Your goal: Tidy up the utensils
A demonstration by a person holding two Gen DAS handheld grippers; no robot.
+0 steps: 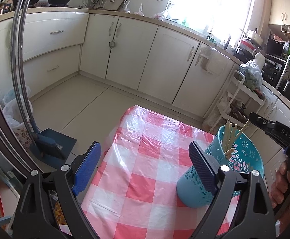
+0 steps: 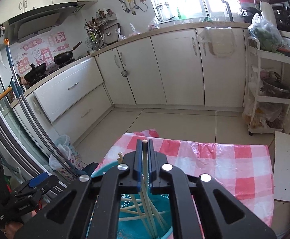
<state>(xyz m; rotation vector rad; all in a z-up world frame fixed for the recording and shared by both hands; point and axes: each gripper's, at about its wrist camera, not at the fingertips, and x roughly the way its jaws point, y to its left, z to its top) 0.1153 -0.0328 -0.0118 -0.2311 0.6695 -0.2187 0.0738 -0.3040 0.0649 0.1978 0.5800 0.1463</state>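
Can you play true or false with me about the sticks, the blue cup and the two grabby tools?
1. The right tool is pinching a chopstick. True.
2. The left tool is squeezing the blue cup. False: its jaws stand wide open with nothing between them, and the teal holder sits beside it.
3. The teal holder is empty. False: several chopsticks stand in it.
4. The holder stands upright on a pink and white checked tablecloth. True.
5. The pinched chopstick lies flat on the cloth. False: its lower end reaches down into the holder.
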